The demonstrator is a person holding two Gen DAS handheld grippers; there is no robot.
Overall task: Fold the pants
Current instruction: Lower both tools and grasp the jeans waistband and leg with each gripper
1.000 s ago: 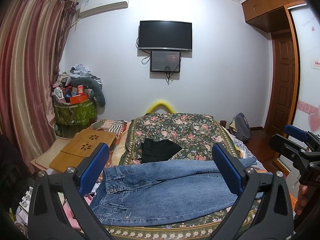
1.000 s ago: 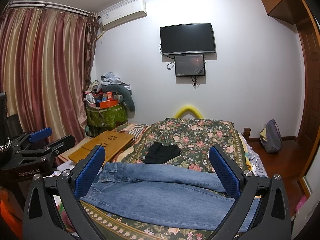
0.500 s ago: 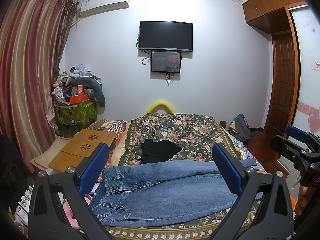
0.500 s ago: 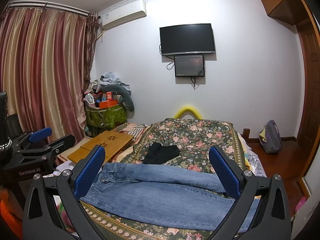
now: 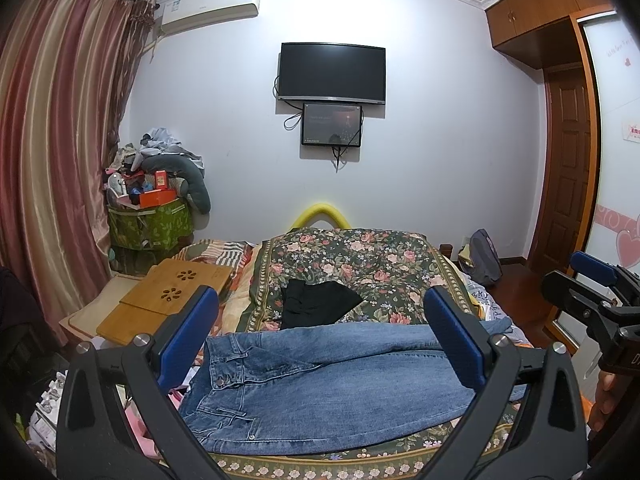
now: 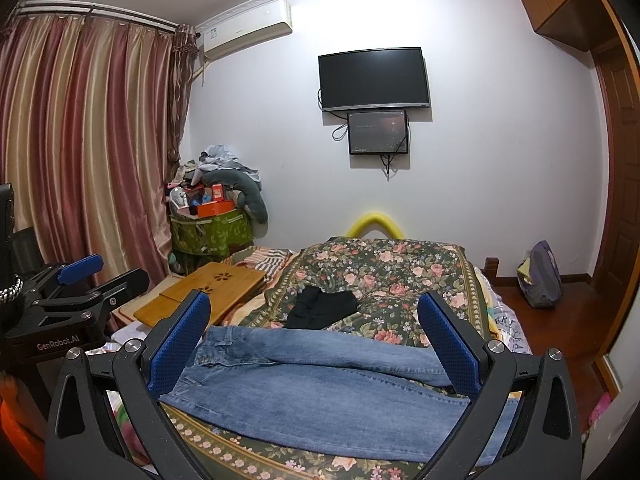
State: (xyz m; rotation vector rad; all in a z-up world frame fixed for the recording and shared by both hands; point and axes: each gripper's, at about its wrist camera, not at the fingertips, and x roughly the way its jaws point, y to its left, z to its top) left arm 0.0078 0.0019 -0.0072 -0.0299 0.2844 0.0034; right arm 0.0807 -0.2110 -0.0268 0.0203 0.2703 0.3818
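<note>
Blue jeans (image 5: 332,384) lie flat across the near end of the floral bed (image 5: 360,264), waistband to the left, legs running right. They also show in the right wrist view (image 6: 320,388). My left gripper (image 5: 320,344) is open and empty, held above and in front of the jeans. My right gripper (image 6: 314,340) is open and empty too, held above the jeans. Each gripper shows in the other's view: the right one at the far right (image 5: 592,296), the left one at the far left (image 6: 76,292).
A black garment (image 5: 316,306) lies on the bed behind the jeans. A wooden lap desk (image 5: 164,296) sits left of the bed, a cluttered green bin (image 5: 152,224) beyond it. Curtains (image 6: 80,152) hang at left; a door and backpack (image 6: 540,276) are at right.
Almost nothing. Both grippers stay open and hover in place over the jeans, with only a slight drift of the view.
</note>
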